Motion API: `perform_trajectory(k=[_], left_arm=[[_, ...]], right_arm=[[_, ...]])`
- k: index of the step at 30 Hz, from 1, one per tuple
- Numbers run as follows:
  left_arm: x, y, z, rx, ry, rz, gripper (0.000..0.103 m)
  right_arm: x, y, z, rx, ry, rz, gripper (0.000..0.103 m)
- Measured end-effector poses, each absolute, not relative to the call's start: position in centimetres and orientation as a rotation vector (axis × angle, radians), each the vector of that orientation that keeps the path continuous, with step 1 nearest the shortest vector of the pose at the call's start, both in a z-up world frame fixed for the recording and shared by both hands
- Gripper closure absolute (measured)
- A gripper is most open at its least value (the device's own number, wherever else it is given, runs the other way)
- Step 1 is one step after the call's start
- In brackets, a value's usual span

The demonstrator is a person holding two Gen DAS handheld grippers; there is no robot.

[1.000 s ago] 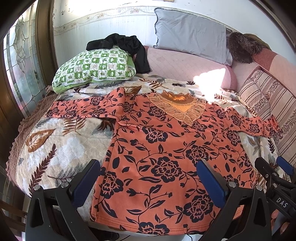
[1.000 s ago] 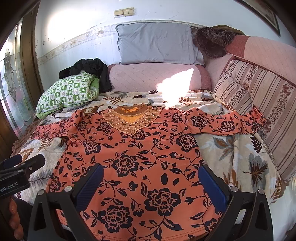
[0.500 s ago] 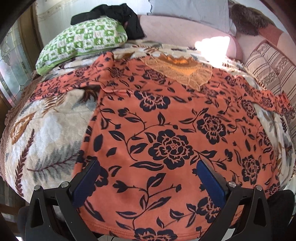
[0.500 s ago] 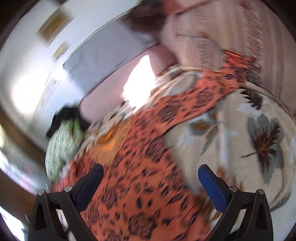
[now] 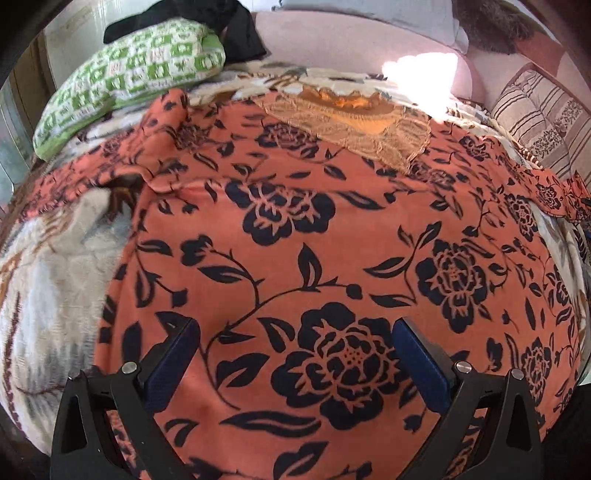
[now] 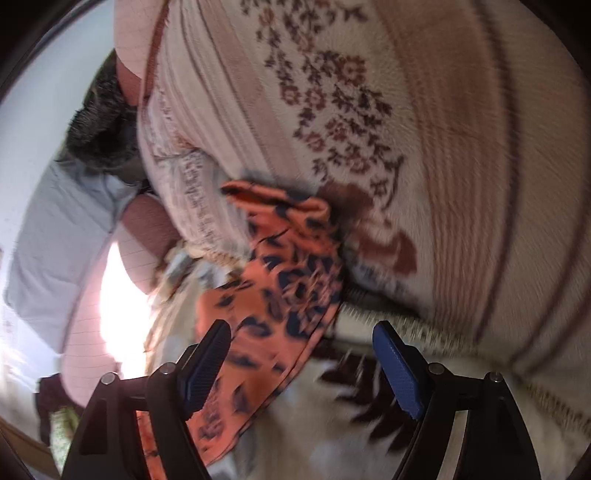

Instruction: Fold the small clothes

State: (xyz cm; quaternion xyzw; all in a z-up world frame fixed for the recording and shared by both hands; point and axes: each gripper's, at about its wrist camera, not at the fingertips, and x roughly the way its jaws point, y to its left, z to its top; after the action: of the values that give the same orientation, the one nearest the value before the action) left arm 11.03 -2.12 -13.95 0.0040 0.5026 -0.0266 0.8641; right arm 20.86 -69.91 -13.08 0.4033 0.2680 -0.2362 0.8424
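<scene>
In the left wrist view, a plush bedspread (image 5: pixel 55 280) with pale fleece and brown leaf prints fills the left edge. At upper left lies a plump pillow (image 5: pixel 133 77) in a green-and-white check, with a limp black garment (image 5: pixel 240 33) bunched behind it. Across the middle spreads the orange blouse (image 5: pixel 295 229), a thin, smooth fabric printed with dark navy roses and trailing leaves, laid flat, front up. Its neckline, upper centre, carries a tan lace yoke (image 5: pixel 369 125) with a scalloped edge. One sleeve runs off to the left, rumpled at the shoulder; the other reaches to the right edge. At upper right sits a ribbed, striped cushion (image 5: pixel 535 118). The left gripper (image 5: pixel 295 354) hangs low over the blouse's lower body, its blue-padded jaws wide apart, with a large printed rose showing between them; whether the pads touch the cloth I cannot tell.

The right wrist view is rolled and blurred. A grey pillow (image 6: pixel 62 236) lies at the left, a dark fuzzy thing (image 6: pixel 99 122) above it. The blouse sleeve (image 6: pixel 284 280) runs from lower left up to the centre, its cuff folded against the woven, flower-banded cushion (image 6: pixel 443 147) that fills the right. The right gripper (image 6: pixel 303 354) has just been narrowing its jaws, yet they stand apart, the sleeve's edge lying between them, ungripped.
</scene>
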Motion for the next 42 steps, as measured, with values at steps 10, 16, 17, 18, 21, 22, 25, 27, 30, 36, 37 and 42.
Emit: perform_trajectory(k=[10,16,17,18,21,22,25,27,30,36,37,42], left_arm=[[11.2,-1.4,-15.1,-0.005,1.029,-0.092,0.0],[10.8,-0.8,-14.4,-0.001,0.999,-0.154,0.0],[10.6,-0.3,-14.0,-0.023,0.984,-0.153,0.0],[10.3,0.5,-13.4,-0.047,0.96,-0.139,0.0],[9.5,3.4,-11.2,-0.136,0.887,-0.098,0.0],[9.2,4.4,-10.5,-0.159,0.866,-0.091,0.0],[7.8,7.1,-8.9,-0.172,0.798,-0.048,0.0],[7.1,8.5,-8.5,-0.185,0.772,-0.017,0.0],[6.8,10.6,-9.0,-0.236,0.775,0.008,0.0],[6.6,11.8,-8.9,-0.266,0.765,0.023,0.0],[6.4,11.7,-8.9,-0.257,0.762,0.021,0.0],[8.0,9.9,-8.4,-0.278,0.784,-0.079,0.0]], right_arm=[[27.4,-69.6,-13.3,0.702,0.672,-0.569,0.091],[29.0,-62.3,-4.3,0.513,0.561,-0.379,0.095],[29.1,-60.2,-2.5,0.477,0.54,-0.332,0.095],[29.3,-57.7,-0.6,0.448,0.521,-0.276,0.095],[29.8,-48.8,4.0,0.379,0.467,-0.1,0.095],[30.1,-45.6,5.1,0.352,0.455,-0.044,0.095],[29.9,-36.0,6.1,0.308,0.448,0.129,0.095],[30.5,-29.8,5.1,0.291,0.47,0.217,0.095],[30.1,-20.8,0.4,0.282,0.57,0.331,0.094],[31.9,-14.3,-14.4,0.356,0.9,0.409,0.0],[31.6,-15.1,-15.4,0.404,0.91,0.41,0.0],[27.2,-22.2,-11.1,0.459,0.788,0.374,0.0]])
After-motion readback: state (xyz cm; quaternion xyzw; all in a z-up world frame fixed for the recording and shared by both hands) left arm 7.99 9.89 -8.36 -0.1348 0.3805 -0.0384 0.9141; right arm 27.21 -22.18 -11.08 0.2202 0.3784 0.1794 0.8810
